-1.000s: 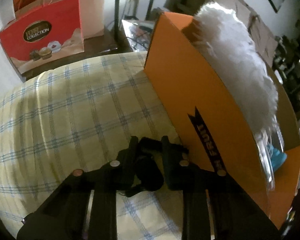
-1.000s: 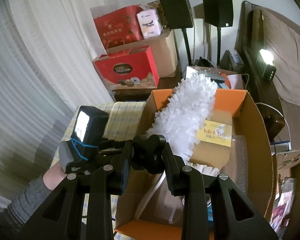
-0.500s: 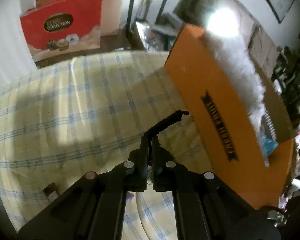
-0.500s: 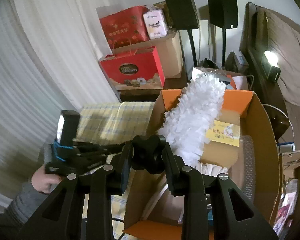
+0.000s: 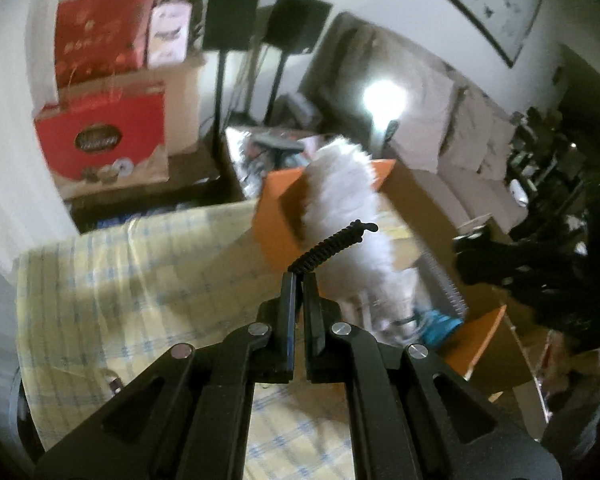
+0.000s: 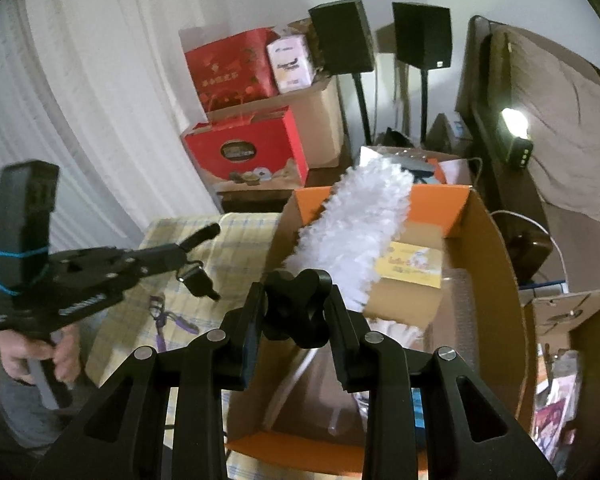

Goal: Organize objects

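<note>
My left gripper [image 5: 299, 280] is pressed together on a black ribbed cord [image 5: 331, 247], which sticks out past the fingertips and tilts up toward the orange cardboard box [image 5: 278, 208]. From the right wrist view I see that same gripper [image 6: 188, 246] held in the air over the checked tablecloth [image 6: 172, 312], a hand [image 6: 40, 354] wrapped around its grip, with a small black clip-like piece [image 6: 198, 280] hanging under its tips — I cannot tell exactly what it is. My right gripper [image 6: 296, 308] is clamped on a black lobed knob [image 6: 298, 308] and sits above the near left corner of the box [image 6: 496, 280]. Inside the box a white fluffy duster [image 6: 356, 240] leans from the near side up over the far left corner, beside a brown carton with a yellow label [image 6: 414, 266]. A purple-handled eyelash curler [image 6: 160, 320] lies on the cloth near the table's left edge, well apart from the box. Beyond the table's far edge stand red gift boxes [image 6: 252, 152] and two black speakers [image 6: 342, 36] on stands — a small lamp [image 6: 514, 120] glows at the right.
</note>
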Demonstrator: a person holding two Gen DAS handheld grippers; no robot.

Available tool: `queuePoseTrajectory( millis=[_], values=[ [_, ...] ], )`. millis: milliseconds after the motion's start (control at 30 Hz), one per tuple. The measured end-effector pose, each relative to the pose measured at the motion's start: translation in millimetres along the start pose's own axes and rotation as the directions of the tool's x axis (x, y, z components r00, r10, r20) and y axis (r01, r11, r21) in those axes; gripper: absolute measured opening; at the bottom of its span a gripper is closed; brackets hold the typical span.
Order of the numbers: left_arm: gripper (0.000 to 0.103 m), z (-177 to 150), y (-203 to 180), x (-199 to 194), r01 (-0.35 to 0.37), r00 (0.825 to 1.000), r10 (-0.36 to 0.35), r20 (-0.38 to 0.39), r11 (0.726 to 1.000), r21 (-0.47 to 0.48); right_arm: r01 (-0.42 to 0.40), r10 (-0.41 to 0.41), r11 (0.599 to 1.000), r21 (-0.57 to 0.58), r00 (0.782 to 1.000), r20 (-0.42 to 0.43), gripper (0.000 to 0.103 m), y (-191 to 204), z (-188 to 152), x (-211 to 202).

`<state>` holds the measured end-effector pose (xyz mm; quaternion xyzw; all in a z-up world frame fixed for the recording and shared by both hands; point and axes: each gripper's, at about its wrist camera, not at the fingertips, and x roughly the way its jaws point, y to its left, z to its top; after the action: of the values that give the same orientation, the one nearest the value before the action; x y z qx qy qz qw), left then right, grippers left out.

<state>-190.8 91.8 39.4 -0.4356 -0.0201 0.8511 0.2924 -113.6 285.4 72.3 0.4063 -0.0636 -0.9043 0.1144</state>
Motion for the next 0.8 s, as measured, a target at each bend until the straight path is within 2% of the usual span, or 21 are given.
queuePoseTrajectory(
  millis=[333, 800],
  values=[
    [0.003, 9, -67, -9, 0.087, 0.996, -0.089, 0.017, 0.993, 0.074, 0.067, -0.067, 0.997, 0.029, 0.998, 0.002, 0.030, -30, -14, -15],
    [0.003, -8, -122, 39, 0.152, 0.987, -0.145, -0.074, 0.983, 0.107, 0.138, -0.133, 0.986, 0.096, 0.989, -0.062, 0.030, -85, -44, -3]
  ],
)
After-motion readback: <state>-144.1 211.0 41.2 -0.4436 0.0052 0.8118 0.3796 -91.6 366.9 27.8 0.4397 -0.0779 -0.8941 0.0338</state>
